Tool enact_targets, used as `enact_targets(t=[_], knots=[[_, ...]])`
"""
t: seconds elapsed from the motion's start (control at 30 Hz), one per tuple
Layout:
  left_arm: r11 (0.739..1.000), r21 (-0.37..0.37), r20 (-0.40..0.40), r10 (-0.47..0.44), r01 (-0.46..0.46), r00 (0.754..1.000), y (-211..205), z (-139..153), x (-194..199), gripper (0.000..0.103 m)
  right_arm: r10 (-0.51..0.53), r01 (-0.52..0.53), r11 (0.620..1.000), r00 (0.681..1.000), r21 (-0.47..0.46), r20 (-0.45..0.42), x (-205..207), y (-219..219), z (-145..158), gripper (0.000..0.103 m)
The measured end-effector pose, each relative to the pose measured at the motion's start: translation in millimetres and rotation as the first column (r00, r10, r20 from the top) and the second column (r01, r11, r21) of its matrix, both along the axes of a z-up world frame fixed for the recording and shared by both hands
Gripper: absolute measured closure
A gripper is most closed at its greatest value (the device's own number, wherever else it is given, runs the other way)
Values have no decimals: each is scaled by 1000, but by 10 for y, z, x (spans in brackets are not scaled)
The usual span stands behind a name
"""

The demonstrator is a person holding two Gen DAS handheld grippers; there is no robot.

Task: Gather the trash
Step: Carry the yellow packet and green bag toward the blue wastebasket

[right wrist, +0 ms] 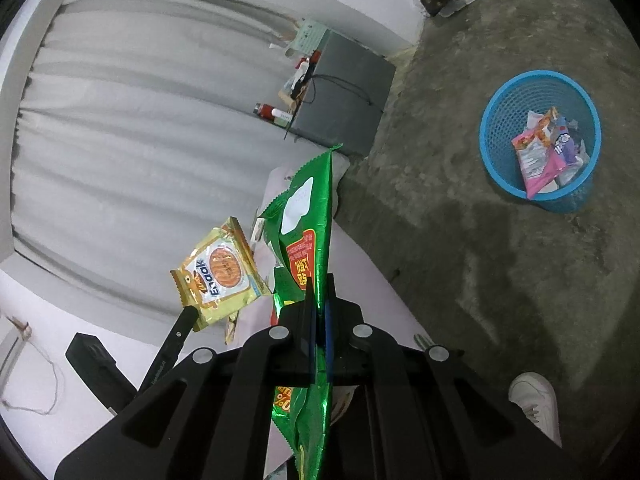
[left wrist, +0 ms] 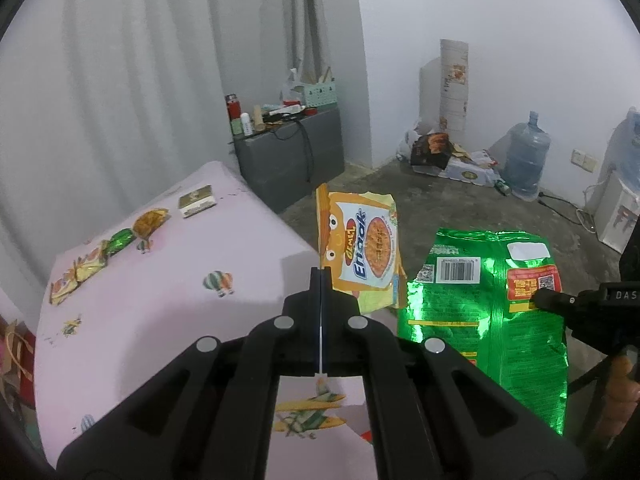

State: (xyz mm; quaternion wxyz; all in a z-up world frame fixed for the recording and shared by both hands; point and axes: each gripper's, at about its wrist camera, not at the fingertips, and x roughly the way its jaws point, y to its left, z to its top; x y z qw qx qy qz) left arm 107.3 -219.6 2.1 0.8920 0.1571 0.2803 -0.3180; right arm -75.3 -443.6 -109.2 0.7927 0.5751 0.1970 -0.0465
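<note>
- Left hand-held gripper (left wrist: 321, 280): clamped on yellow Enaak wrapper (left wrist: 362, 252), above the tabletop (left wrist: 168, 280).
- Right hand-held gripper (right wrist: 319, 300): clamped on green foil bag (right wrist: 308, 232), beside that tabletop.
- Blue basket (right wrist: 496, 152): on the floor, well apart from the tabletop.

The snack packet (left wrist: 358, 248) hangs left of the foil bag (left wrist: 488, 312), both above the worktop (left wrist: 168, 304) edge; small wrappers (left wrist: 104, 256) lie along its far side; the basket (right wrist: 540, 136) stands on the floor (right wrist: 460, 240), holding wrappers.

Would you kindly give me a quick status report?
Left gripper shut on orange-yellow snack wrapper. Right gripper shut on shiny green foil bag. Blue mesh basket unobstructed.
</note>
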Motion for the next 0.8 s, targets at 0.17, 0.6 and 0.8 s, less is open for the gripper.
enact_targets(t=[0.17, 0.6, 0.8], knots=[[999, -21, -48, -41, 40, 998, -168, -55, 65, 103, -39, 39, 999, 999, 27, -2, -57, -107, -57, 100], [991, 33, -147, -123, 129, 981, -822, -445, 228, 103, -120, 129, 968, 991, 213, -58, -141, -420, -792, 100], [981, 51, -188, -172, 185, 967, -1267, -596, 235, 103, -219, 223, 924, 975, 310, -48, -254, -785, -1104, 100]])
